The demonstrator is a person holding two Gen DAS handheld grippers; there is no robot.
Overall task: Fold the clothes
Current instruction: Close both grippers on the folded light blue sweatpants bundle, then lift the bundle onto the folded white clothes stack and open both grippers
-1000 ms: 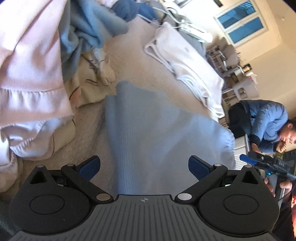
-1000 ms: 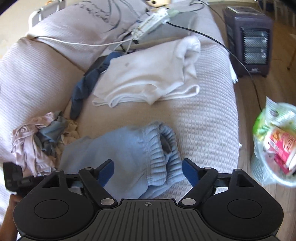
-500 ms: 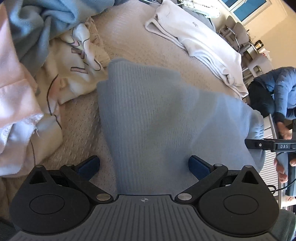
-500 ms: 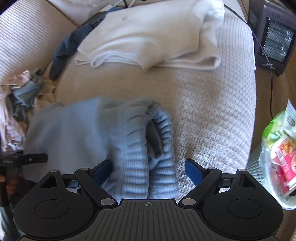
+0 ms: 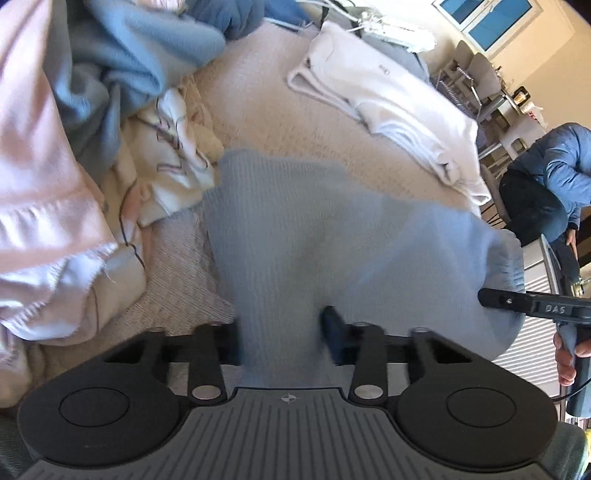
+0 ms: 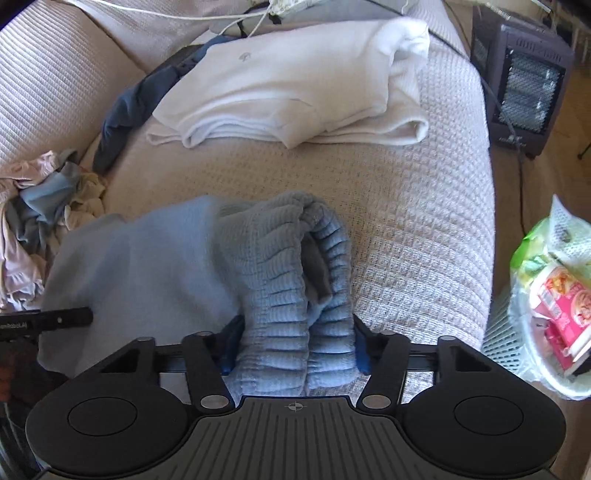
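a white mesh basket point(image 6: 495, 332) stands off the right edge of the sofa point(image 6: 424, 206), on the floor side; in it lie a green-and-clear plastic bag point(image 6: 535, 240) and a pink printed packet point(image 6: 561, 299), both poking above the rim.

the sofa is covered in a pale waffle-weave cloth. a light blue sweater point(image 6: 155, 269) lies near its front edge, spread flat on the left and bunched into ribbed folds on the right. the right gripper point(image 6: 295, 341) has that ribbed bunch between its blue pads; its jaws are closing and the pads touch the knit on both sides. the left gripper point(image 5: 284, 332) is at the flat end of the sweater point(image 5: 314, 229), with a strip of the knit running between its fingers; its jaws are closing too, and motion blur hides whether the pads are pressing yet.

toward the back of the seat lies a folded white garment point(image 6: 295, 88), with a dark blue piece of clothing point(image 6: 125, 114) trailing from under its left corner. at the left edge sits a crumpled heap of pink, blue and cream clothes point(image 6: 40, 206); the left wrist view shows the same heap point(image 5: 55, 177) close up, just beside the sweater.

white cables point(image 6: 236, 18) run along the back of the sofa. a dark electric heater point(image 6: 524, 85) stands on the floor beyond the right corner. in the left wrist view a person in a blue jacket point(image 5: 554, 177) sits off that side, chairs point(image 5: 476, 70) stand further back, and a window point(image 5: 484, 18) is set in a cream wall.
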